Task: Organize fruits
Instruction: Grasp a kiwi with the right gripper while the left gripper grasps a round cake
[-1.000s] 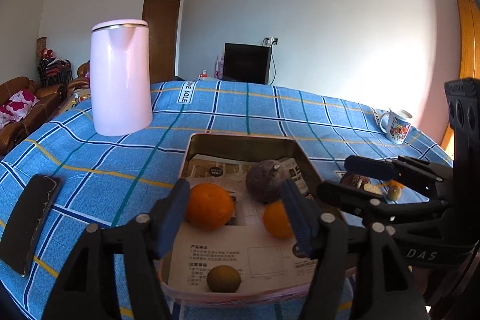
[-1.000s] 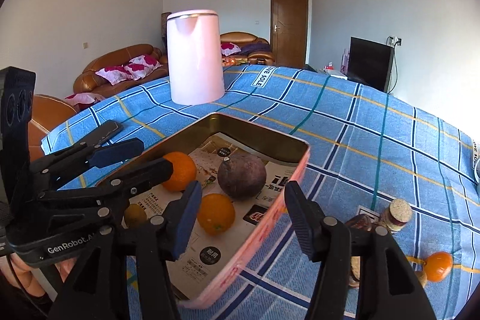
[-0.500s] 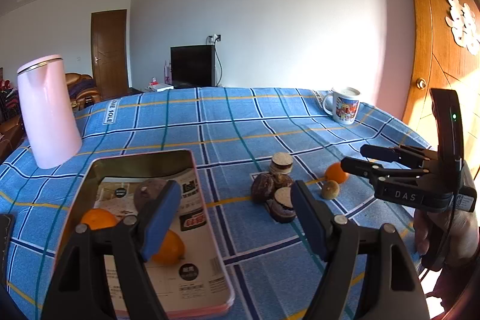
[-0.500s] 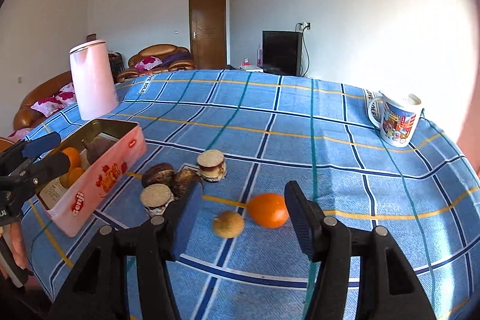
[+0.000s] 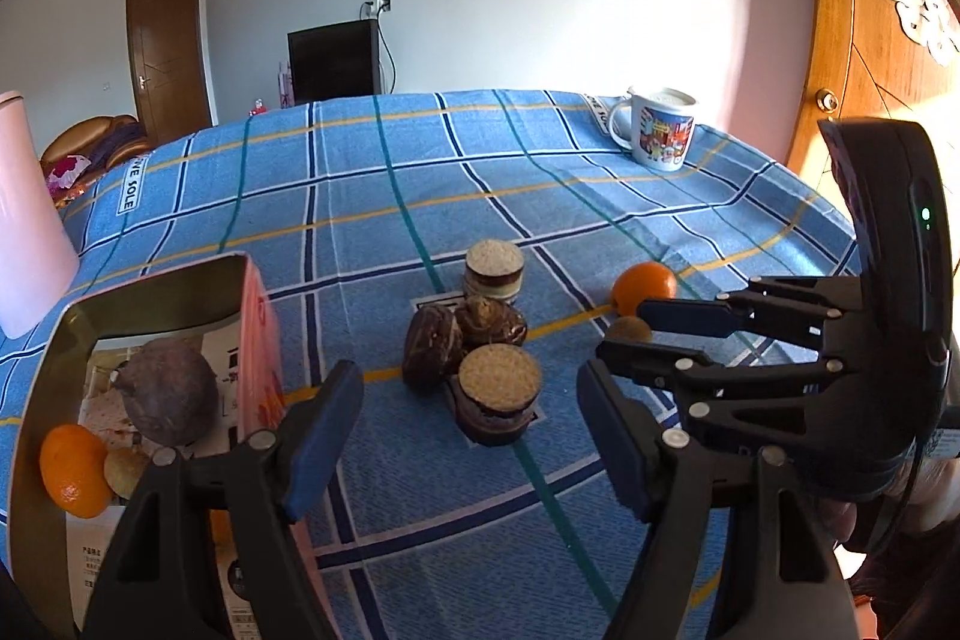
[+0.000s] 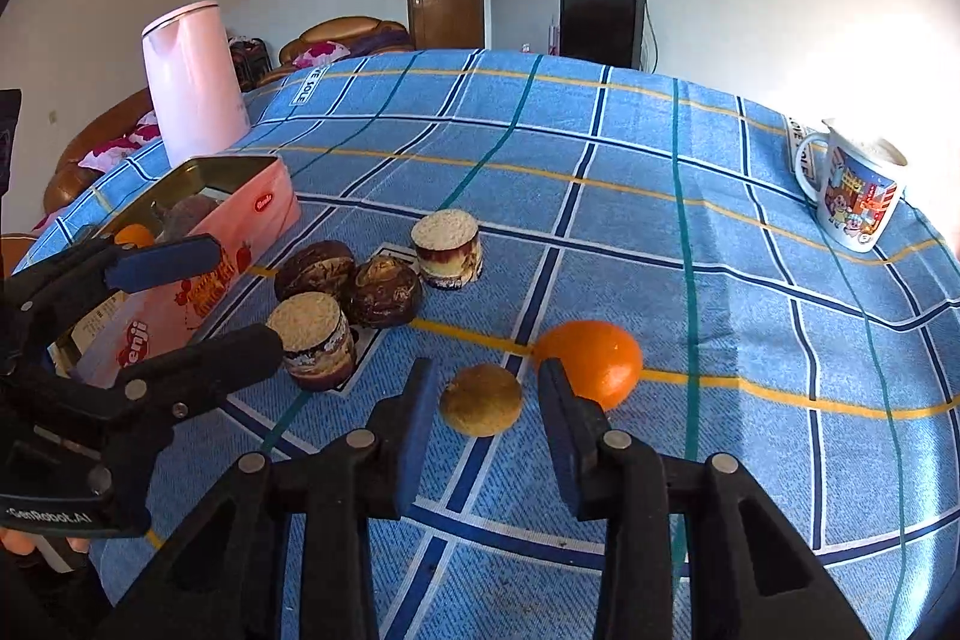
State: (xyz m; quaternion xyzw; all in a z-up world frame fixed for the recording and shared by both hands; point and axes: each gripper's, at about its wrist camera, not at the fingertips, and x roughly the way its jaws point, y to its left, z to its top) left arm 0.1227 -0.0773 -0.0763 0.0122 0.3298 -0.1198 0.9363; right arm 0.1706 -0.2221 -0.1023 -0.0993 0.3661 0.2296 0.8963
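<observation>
Straddling the small tan fruit (image 6: 481, 399) with your right gripper (image 6: 483, 427), fingers apart on either side and not touching it.

Your right fingers stand open with the tan fruit between their tips on the blue checked cloth (image 6: 660, 232); an orange (image 6: 591, 361) sits just beside it, at the right finger. Your left gripper (image 5: 471, 436) hangs wide open and grips nothing, above the cloth near four brown cakes (image 5: 474, 340). Beside it, the pink tin (image 5: 261, 340) holds a dark purple fruit (image 5: 168, 394), an orange and a small tan fruit.
</observation>
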